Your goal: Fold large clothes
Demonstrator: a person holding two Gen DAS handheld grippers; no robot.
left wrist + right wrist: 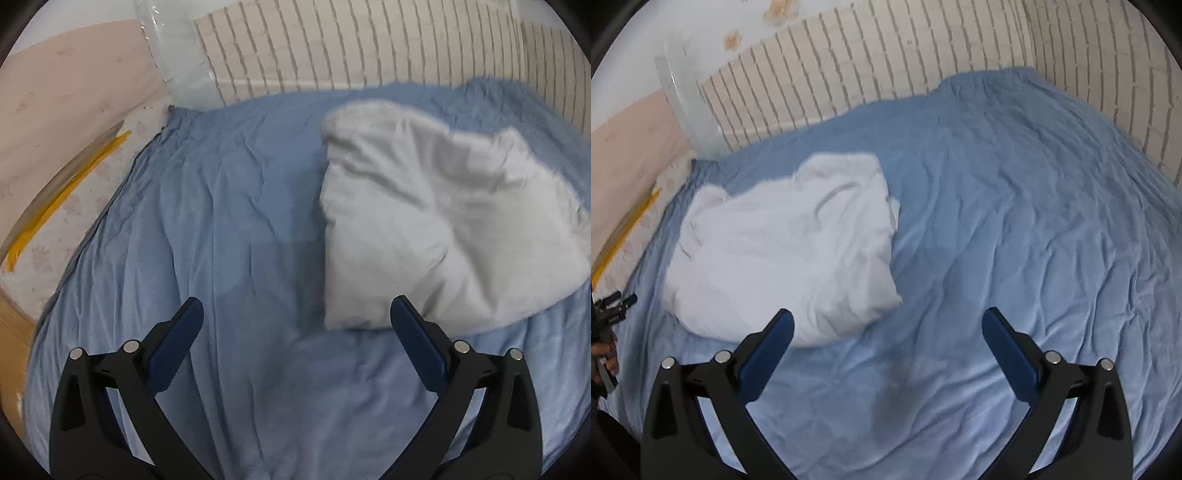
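Note:
A white garment (pixel 436 218) lies in a crumpled heap on the blue bedsheet (pixel 229 206). In the left wrist view it is at the right, and my left gripper (pixel 297 306) hovers open just left of its near edge, nothing between the fingers. In the right wrist view the white garment (pixel 783 251) is at the left on the blue bedsheet (pixel 1015 221). My right gripper (pixel 888 317) is open above the sheet, its left finger (pixel 768 343) overlapping the heap's near edge. The left gripper (pixel 613 301) shows at the far left edge of that view, held by a hand.
A white brick-pattern wall (pixel 351 44) runs along the bed's far side and right side. A clear plastic sheet (pixel 173 48) stands at the back left corner. A yellow strip (pixel 62 195) lies on the floor beside the bed's left edge.

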